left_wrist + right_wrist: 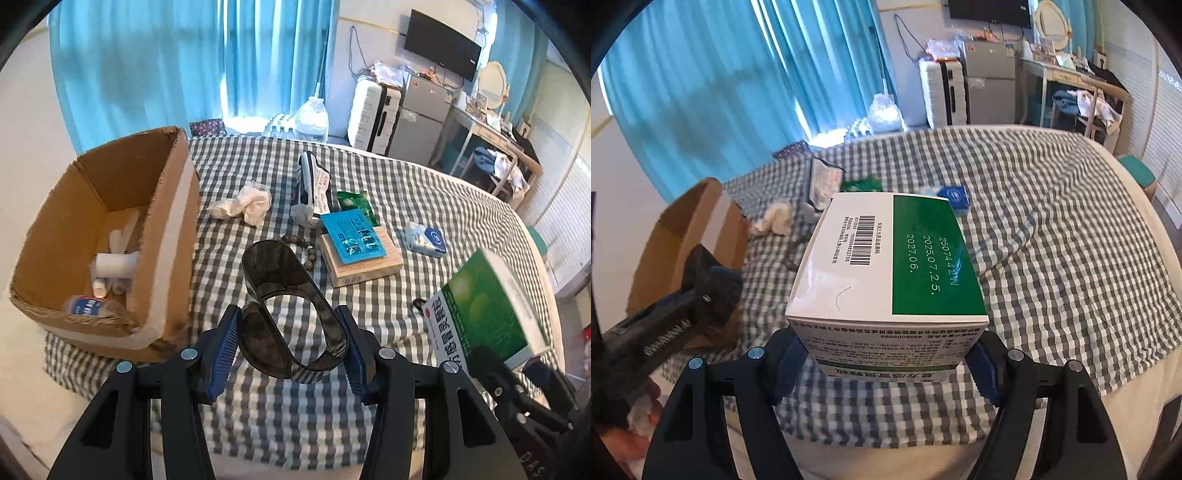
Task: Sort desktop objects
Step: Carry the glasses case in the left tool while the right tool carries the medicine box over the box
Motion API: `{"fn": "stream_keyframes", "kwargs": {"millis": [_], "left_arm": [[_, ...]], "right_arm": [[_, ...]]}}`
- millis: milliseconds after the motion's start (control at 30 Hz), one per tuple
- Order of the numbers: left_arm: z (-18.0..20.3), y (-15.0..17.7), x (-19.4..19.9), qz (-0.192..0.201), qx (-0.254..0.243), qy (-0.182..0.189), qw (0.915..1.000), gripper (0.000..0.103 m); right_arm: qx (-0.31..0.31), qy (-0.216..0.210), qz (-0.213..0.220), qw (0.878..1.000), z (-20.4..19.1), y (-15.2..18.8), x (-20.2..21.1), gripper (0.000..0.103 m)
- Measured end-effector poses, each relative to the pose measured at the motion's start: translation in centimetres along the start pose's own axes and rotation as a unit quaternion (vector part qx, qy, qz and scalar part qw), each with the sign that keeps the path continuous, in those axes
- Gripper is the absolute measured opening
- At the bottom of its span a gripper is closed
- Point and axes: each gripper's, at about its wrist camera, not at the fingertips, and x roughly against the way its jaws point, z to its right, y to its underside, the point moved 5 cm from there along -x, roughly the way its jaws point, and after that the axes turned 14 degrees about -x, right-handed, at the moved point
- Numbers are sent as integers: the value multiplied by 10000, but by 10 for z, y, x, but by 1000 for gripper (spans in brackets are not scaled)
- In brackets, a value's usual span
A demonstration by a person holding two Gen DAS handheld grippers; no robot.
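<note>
Blue pads of the left gripper point(288, 347) pinched a dark smoky plastic holder point(291, 310) from both sides, lifted clear of the checked cloth point(461, 206), just right of the cardboard box point(110, 236). Right gripper point(886, 363) clamped a green and white medicine box point(890, 258) at its near end, also off the cloth, barcode face up. Both claws were loaded, neither spread free

Inside the cardboard box lay a white tube point(112, 265), a small bottle point(86, 306) and other small white bits. Left on the cloth: crumpled tissue point(243, 205), a white pouch point(310, 188), green sachet point(356, 201), blue packet point(352, 236) on top of a tan carton point(364, 267), bead bracelet point(304, 254), small blue and white pack point(424, 238)

Step in hand looked like carry, both items picked and headed for a drop. The holder sat nearest the box, so the next move probably called for swinging it left over the open top, lowering past the torn rim and only then letting go. Medicine box needed its own destination, which I couldn't tell from these views. Risk: the two grippers were close together, could bump
</note>
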Motion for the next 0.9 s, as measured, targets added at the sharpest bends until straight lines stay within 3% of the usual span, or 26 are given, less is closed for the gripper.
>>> {"fn": "stream_keyframes", "kwargs": {"millis": [233, 400, 567, 700, 833, 900], "left_arm": [[-25, -10, 37, 271, 121, 146, 9995, 52], [-66, -24, 64, 515, 144, -86, 9985, 52], [-131, -37, 92, 798, 63, -677, 9945, 52], [-186, -38, 94, 688, 164, -1046, 9920, 52], [-225, -36, 79, 563, 256, -1329, 9892, 52], [-237, -33, 65, 508, 397, -1274, 9898, 52]], "right_arm": [[184, -312, 227, 9991, -39, -4, 38, 75], [408, -652, 424, 9961, -87, -14, 58, 75], [751, -1227, 512, 9883, -158, -27, 70, 75], [1011, -1656, 381, 9803, -219, -32, 61, 75], [1209, -1827, 191, 9755, -262, -30, 38, 75], [1197, -1883, -1, 9748, -275, -29, 17, 75]]}}
